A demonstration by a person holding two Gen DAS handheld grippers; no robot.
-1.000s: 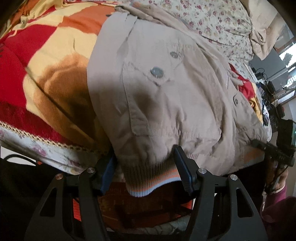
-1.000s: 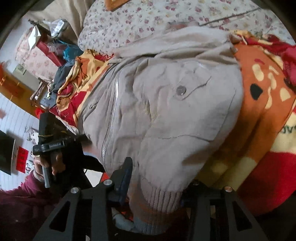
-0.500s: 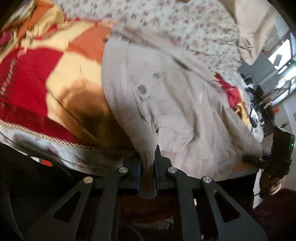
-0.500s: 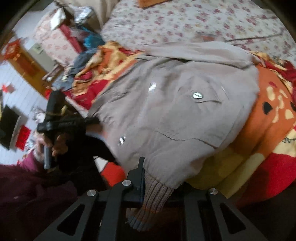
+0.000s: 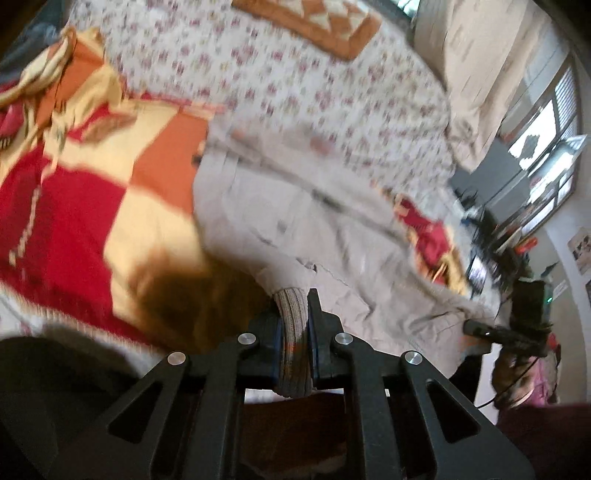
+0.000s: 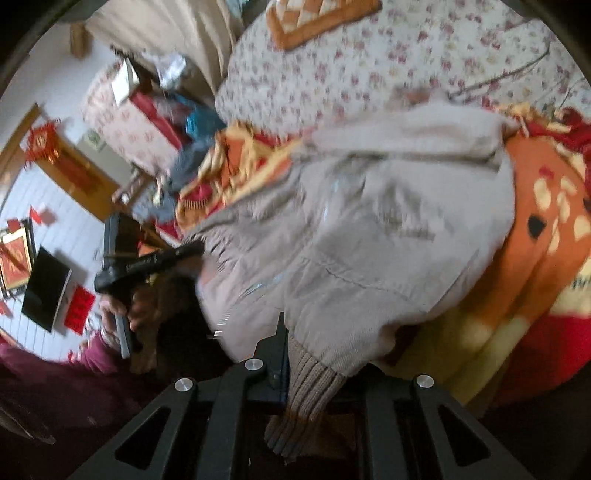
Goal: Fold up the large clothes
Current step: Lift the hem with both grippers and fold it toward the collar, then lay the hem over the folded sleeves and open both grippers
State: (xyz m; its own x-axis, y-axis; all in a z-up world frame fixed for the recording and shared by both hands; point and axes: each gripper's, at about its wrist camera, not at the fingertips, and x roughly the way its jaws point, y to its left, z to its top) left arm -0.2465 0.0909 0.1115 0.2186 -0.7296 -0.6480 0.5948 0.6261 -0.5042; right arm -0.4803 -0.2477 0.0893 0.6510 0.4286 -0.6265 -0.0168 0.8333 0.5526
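A beige jacket [image 5: 325, 236] [image 6: 369, 236] with a ribbed knit hem lies across a bed, its lower edge lifted toward me. My left gripper [image 5: 295, 317] is shut on the ribbed hem [image 5: 293, 332] at one corner, the knit pinched between both pads. My right gripper [image 6: 295, 354] is shut on the ribbed hem [image 6: 306, 387] at the other corner; its right finger is hidden under the cloth. In the left wrist view the right gripper [image 5: 480, 328] shows at the far right, holding the hem. In the right wrist view the left gripper [image 6: 184, 251] shows at the left, held by a hand [image 6: 129, 310].
The jacket rests on a red, orange and yellow blanket [image 5: 92, 206] [image 6: 535, 258] over a floral sheet [image 5: 295, 74] [image 6: 332, 74]. A brown patterned cushion [image 5: 306, 26] lies at the bed's far end. A window [image 5: 546, 147] and cluttered furniture [image 6: 122, 110] flank the bed.
Both grippers went from standing open around the hem to shut on it. Both then rose, lifting the jacket's lower edge, so more of the bed's far end shows.
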